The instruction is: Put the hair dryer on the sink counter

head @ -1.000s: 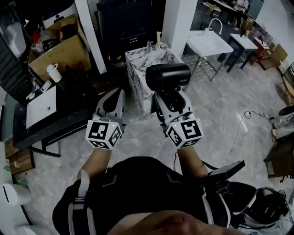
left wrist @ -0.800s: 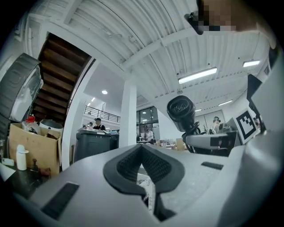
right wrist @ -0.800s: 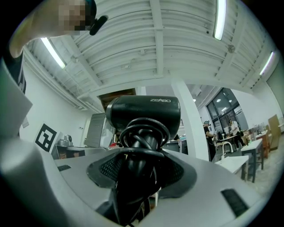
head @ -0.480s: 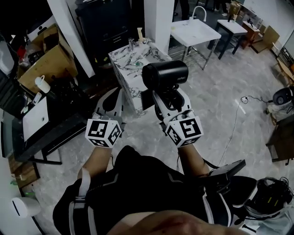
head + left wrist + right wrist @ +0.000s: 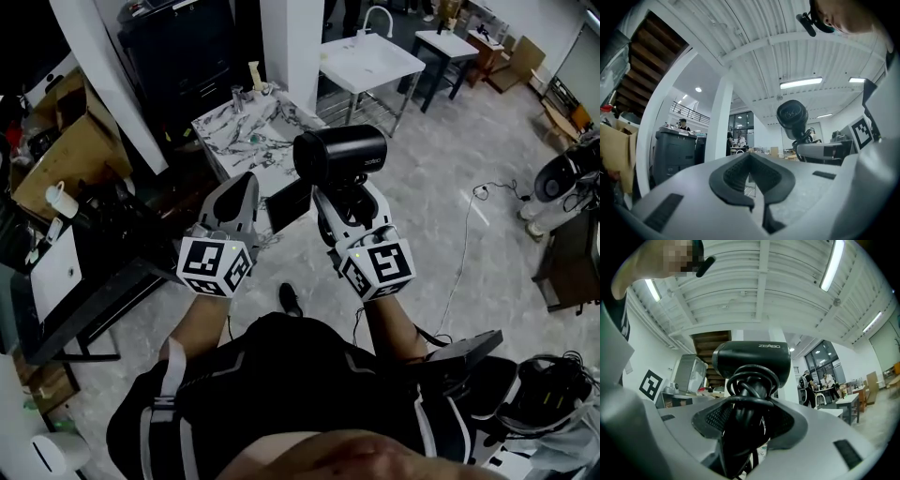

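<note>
Hair dryer (image 5: 339,156): in transit. Right tongs (image 5: 345,195) clamped on its cord-wrapped handle; left tongs (image 5: 246,185) closed, empty. Next: reach sink table (image 5: 373,66), set down gently.

The dryer (image 5: 339,156) is smooth black plastic with a soft sheen, its cord (image 5: 749,383) glossy. Left tongs (image 5: 750,157) and right tongs (image 5: 750,420) are matt grey plastic with ribbed dark pads (image 5: 735,174). The table (image 5: 225,122) looks marbled.
</note>
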Action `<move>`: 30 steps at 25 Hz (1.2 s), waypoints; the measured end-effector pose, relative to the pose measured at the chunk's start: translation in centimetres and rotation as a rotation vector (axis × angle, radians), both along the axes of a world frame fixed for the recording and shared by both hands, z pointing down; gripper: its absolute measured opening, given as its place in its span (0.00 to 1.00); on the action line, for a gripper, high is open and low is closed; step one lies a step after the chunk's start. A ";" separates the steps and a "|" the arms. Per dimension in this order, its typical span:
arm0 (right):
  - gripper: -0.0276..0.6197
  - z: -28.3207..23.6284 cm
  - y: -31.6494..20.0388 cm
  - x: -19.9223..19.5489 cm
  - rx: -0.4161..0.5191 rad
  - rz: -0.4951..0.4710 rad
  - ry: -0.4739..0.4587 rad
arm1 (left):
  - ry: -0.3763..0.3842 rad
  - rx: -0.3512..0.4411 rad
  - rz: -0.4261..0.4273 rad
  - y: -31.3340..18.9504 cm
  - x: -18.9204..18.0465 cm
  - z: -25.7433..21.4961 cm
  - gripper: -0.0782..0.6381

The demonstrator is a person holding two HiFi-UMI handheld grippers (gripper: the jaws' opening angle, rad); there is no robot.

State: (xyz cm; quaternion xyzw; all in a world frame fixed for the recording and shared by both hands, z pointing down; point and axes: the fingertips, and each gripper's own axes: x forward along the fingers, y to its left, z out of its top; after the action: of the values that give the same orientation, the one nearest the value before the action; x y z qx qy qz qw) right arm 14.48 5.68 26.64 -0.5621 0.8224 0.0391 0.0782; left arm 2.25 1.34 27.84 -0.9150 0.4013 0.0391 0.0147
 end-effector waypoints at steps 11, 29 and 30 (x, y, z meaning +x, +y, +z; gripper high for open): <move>0.41 -0.5 -7.7 3.3 -0.008 0.044 0.016 | 0.022 0.000 0.017 -8.3 2.6 -0.4 0.11; 0.41 1.1 -18.4 5.9 -0.024 0.014 0.020 | -0.005 -0.014 -0.042 -19.4 3.7 1.0 0.11; 0.41 1.1 -18.6 6.3 -0.027 0.015 0.021 | -0.006 -0.016 -0.043 -19.6 4.0 0.9 0.11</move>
State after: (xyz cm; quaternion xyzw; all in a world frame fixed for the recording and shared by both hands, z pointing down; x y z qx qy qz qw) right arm 20.79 -12.94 27.73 -0.5688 0.8195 0.0343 0.0615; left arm 6.22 -18.28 28.75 -0.9064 0.4210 0.0326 0.0093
